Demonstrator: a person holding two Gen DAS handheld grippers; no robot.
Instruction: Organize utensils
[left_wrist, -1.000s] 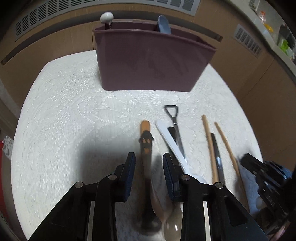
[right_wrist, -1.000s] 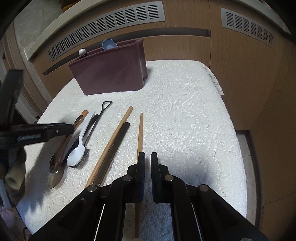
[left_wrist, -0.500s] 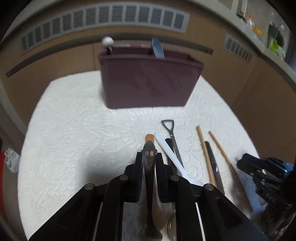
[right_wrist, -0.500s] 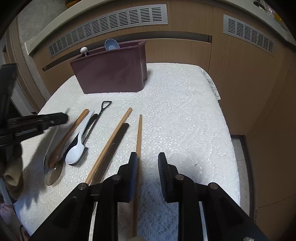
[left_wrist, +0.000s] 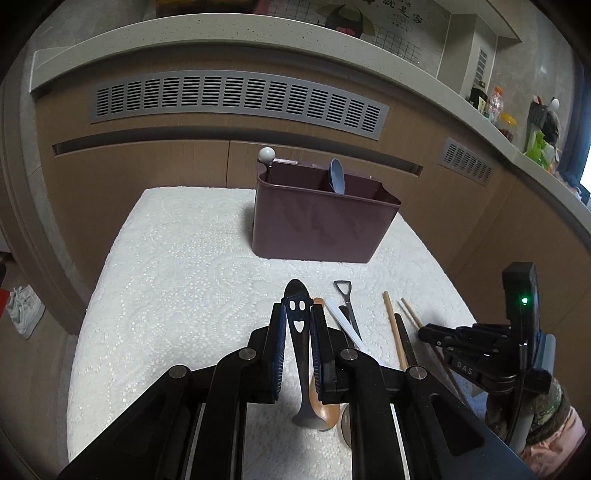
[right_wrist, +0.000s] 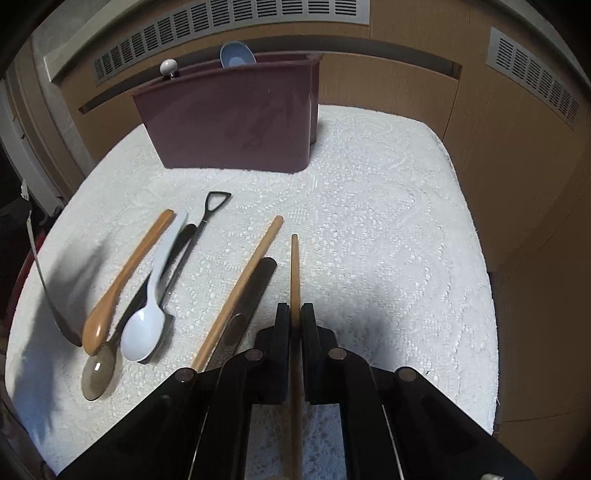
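Left wrist view: the left gripper (left_wrist: 298, 325) is closed on a dark metal spoon (left_wrist: 300, 354) with a smiling face cut into its handle; the spoon is held clear of the white tablecloth (left_wrist: 177, 280), handle end pointing away, bowl hanging low. A second ago this spoon lay flat on the cloth between parted jaws. Right wrist view: the right gripper (right_wrist: 294, 321) is clamped on a thin wooden chopstick (right_wrist: 294, 266) that runs away between the pads; half a second ago the jaws stood apart beside it. Left of it, near the front edge, lie a second chopstick (right_wrist: 243, 284), a white plastic spoon (right_wrist: 147, 325) and a wooden spoon (right_wrist: 122, 280). Toward the far edge stands the maroon utensil holder (right_wrist: 236, 118), a blue spoon (right_wrist: 236, 55) upright inside.
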